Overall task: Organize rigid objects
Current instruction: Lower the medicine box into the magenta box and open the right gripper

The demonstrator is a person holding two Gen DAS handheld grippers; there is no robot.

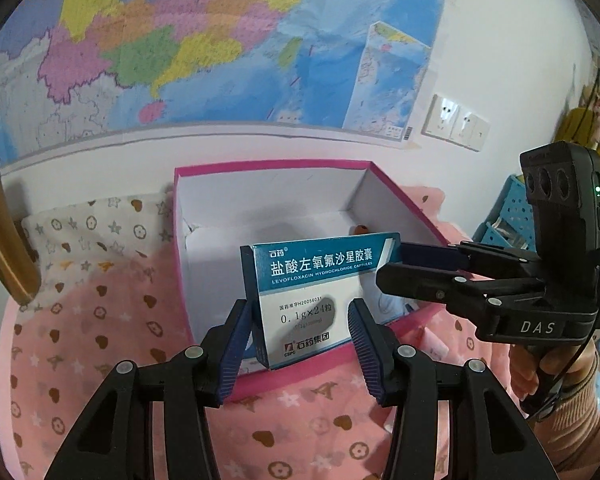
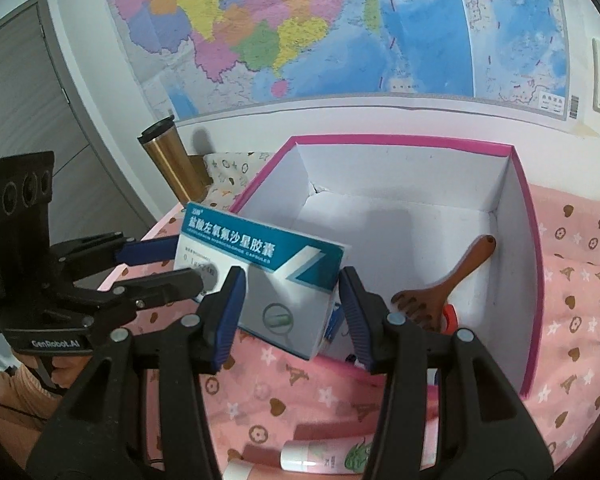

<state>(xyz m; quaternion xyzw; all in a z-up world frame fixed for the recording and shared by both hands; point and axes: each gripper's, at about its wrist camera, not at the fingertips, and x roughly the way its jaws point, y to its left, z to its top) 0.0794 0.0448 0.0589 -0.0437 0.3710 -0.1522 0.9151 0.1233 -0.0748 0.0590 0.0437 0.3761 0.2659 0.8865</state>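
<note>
Blue and white cardboard, a flat medicine box (image 1: 312, 300) printed with Chinese characters, is hanging tilted just above the near rim of the open pink-edged, white-lined cardboard box (image 1: 268, 166), gripped from two sides. The left gripper (image 1: 300, 344) is pinching the lower end of the medicine box between its blue ribbed pads (image 1: 236, 344). The right gripper (image 2: 290, 312) is clamping the other end, the carton's corner pushing out between its black arms. In the left wrist view the right gripper is reaching in from the right, one of its blue fingers lying against the top edge of the carton.

Inside the pink-edged box a brown wooden comb with a rounded handle (image 2: 440, 284) is lying on the white floor by the right wall, beside a small red thing too hidden to identify. The box is sitting on a pink cloth patterned with hearts and stars (image 2: 284, 388). A gold metal tumbler with a black lid (image 2: 172, 160) is standing by the wall under a coloured map (image 2: 300, 28). A white and pink tube (image 2: 324, 456) is lying on the cloth near the right gripper.
</note>
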